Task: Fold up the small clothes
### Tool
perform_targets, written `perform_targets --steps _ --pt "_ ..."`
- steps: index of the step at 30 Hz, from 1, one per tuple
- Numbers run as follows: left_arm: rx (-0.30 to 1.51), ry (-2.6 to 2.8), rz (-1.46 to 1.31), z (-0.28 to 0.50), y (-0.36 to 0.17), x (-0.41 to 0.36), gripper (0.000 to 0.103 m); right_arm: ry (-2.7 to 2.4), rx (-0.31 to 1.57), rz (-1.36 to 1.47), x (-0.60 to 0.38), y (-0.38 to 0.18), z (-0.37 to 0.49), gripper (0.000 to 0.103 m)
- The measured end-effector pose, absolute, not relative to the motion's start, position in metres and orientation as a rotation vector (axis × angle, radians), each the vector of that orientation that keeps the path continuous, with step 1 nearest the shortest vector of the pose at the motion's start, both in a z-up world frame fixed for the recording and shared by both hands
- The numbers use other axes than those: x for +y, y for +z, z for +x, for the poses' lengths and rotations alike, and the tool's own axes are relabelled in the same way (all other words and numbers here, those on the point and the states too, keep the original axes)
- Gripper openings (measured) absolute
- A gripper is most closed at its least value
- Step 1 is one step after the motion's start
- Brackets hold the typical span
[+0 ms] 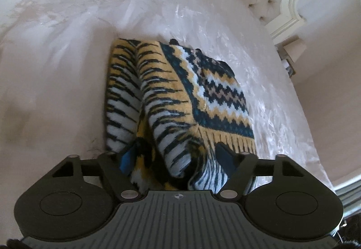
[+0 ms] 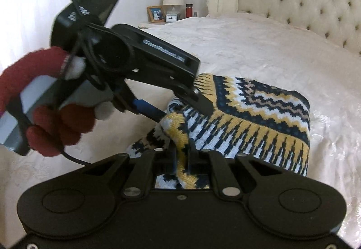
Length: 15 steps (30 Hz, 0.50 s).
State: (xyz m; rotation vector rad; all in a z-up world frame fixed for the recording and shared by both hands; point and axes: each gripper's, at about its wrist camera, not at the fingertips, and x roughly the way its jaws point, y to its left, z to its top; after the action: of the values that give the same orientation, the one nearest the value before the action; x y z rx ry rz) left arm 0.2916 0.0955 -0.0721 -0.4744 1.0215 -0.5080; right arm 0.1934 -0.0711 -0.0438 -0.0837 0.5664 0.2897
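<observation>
While the navy, yellow and white zigzag knit sweater (image 1: pixel 180 95) bunches on the cream bed (image 1: pixel 67 23), left tool (image 1: pixel 178 158) straddling folds, grip unclear, right tool (image 2: pixel 182 158) pinching its yellow edge, fingertips buried.

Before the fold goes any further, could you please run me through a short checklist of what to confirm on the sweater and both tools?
1. Right tool gripping the sweater: ok, a knit fold is pinched between its fingers.
2. Left tool gripping the sweater: cannot tell; fabric bunches between wide-set fingers.
3. Tools apart from each other: ok, but close; the left tool's fingertip sits on the knit just ahead of the right tool.
4. Far part of the sweater lying flat on the bedspread: ok.
5. Near edge smooth: not ok, it is bunched and lifted.
6. Bedspread free beside the sweater: ok.
</observation>
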Motion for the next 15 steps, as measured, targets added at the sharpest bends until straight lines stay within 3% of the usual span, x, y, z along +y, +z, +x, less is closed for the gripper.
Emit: perform_targets --steps 4,9,15 --pt "0.953 -0.508 -0.465 0.291 -0.075 0.091 0.03 0.297 0.568 -0.08 -0.072 -0.046 0.195 0.014" --pt "0.88 -0.515 -0.429 0.28 -0.061 0.092 0.026 0.291 0.544 -0.061 -0.073 -0.041 0.194 0.014" --pt "0.936 -0.502 -0.454 0.285 -0.068 0.099 0.028 0.3 0.54 -0.054 -0.07 -0.039 0.196 0.014"
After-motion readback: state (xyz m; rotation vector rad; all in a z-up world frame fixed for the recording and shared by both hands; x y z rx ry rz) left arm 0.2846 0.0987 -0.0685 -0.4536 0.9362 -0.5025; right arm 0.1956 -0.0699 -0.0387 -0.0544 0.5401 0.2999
